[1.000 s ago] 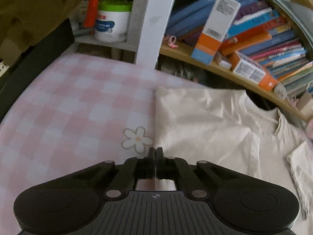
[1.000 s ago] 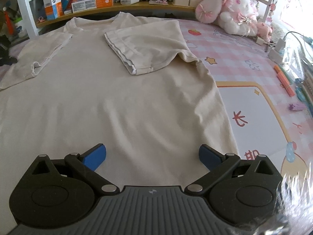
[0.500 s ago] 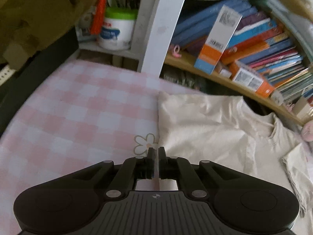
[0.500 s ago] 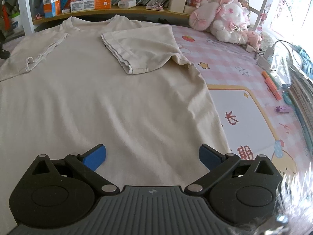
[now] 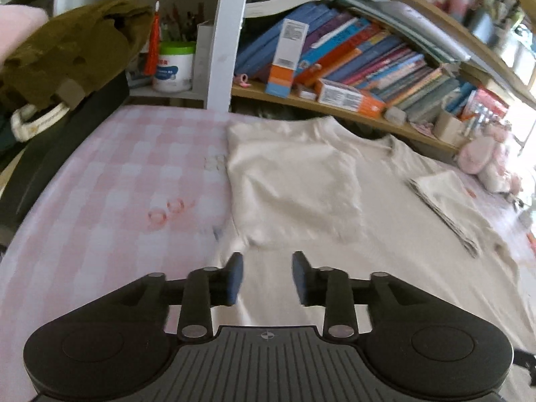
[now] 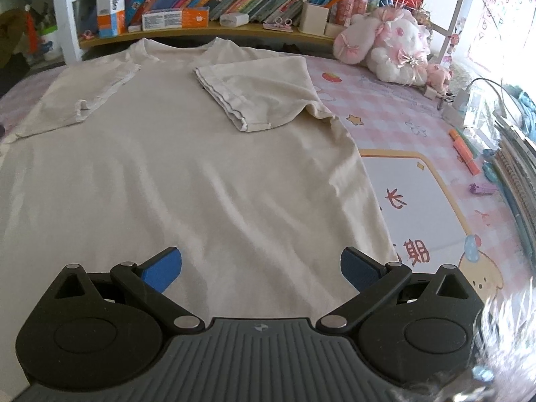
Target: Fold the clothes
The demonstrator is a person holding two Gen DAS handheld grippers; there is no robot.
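My left gripper (image 5: 264, 276) is opening with nothing between its pads, the cream T-shirt (image 6: 187, 174) lying flat ahead, both sleeves folded inward. My right gripper (image 6: 261, 268) hovers wide and empty over the body, probably ready for the hem.

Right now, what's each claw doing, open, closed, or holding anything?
Left claw: opening, nothing between its fingers, above the shirt.
Right claw: wide open, empty, over the shirt.

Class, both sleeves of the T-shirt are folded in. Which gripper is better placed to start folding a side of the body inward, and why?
Probably the right gripper: its jaws stand wide open over the T-shirt, close to the side edge. The left gripper has empty jaws only partly apart, opening.
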